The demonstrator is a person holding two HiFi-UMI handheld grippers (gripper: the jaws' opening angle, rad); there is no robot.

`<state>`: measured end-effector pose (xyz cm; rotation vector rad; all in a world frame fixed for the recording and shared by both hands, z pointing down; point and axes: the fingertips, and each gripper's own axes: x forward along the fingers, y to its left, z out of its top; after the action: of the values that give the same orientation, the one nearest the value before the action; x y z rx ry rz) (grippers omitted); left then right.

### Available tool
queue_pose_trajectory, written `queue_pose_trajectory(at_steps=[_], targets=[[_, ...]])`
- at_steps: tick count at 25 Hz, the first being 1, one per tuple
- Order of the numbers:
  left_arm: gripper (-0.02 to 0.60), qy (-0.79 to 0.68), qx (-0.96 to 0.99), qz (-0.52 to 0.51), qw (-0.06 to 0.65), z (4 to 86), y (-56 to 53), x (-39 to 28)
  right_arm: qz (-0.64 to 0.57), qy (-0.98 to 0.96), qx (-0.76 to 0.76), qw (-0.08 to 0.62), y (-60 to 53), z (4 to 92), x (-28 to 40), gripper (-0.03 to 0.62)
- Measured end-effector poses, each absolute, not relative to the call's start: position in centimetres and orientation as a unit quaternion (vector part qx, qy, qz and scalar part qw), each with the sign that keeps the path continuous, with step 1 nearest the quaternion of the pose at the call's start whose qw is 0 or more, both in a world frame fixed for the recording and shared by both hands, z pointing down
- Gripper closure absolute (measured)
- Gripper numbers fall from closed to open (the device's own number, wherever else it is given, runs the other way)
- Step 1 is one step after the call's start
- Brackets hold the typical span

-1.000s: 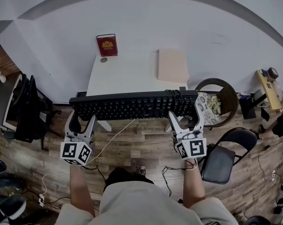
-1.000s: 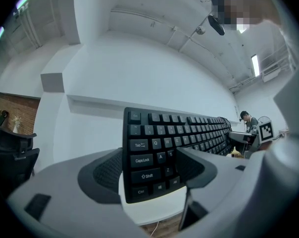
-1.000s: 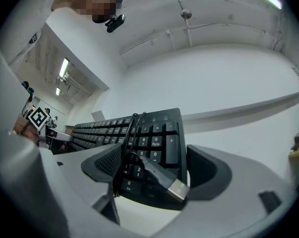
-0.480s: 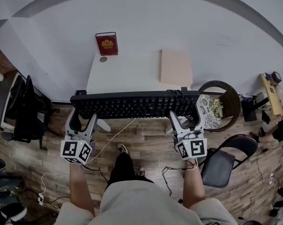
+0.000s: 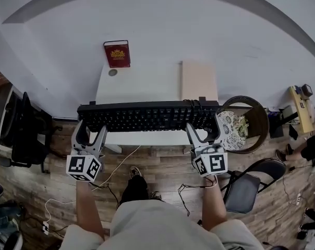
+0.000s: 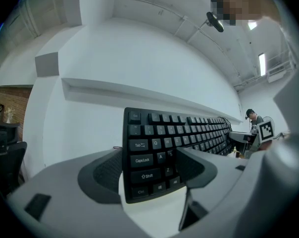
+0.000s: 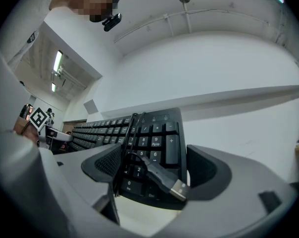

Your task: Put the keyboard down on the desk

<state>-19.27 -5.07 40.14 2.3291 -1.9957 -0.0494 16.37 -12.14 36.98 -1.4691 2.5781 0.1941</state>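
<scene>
Black and full-width, the keyboard (image 5: pixel 147 116) now lies across the near part of the white table (image 5: pixel 142 82), with a strip of tabletop showing on the person's side of it. A second ago it hung in front of the table's near edge, over the wooden floor (image 5: pixel 162 163) and the table legs. It has been carried forward and now sits over its landing place, so the carry looks nearly done and mainly the lowering and letting go remain. Whether its underside already touches the table cannot be told from above. The grip itself is unchanged. The left hand-held gripper (image 5: pixel 91 132) is clamped on the keyboard's left end, and its own view shows the Esc-to-Ctrl column between the jaws. The right hand-held gripper (image 5: pixel 204 132) is clamped on the number-pad end. There the coiled cable (image 7: pixel 162 180) and its plug lie over the keys between the jaws, and a loose length of it dangles toward the floor. The red book (image 5: pixel 117 53) and the beige pad (image 5: pixel 199 79) sit at the far side of the table as before, well clear of the keyboard. The keyboard looks level from end to end — a judgement that it could be set down evenly.
</scene>
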Motion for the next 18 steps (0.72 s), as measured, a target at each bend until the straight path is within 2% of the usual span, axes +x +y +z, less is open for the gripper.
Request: queue_pose_trajectory(at_steps=[18], targets=[[0.252, -0.639, 0.763, 0.004, 0.094, 45.1, -14.0, -26.5, 0.027, 0.861, -0.507, 0.041, -20.6, 41.2, 9.2, 0.192]])
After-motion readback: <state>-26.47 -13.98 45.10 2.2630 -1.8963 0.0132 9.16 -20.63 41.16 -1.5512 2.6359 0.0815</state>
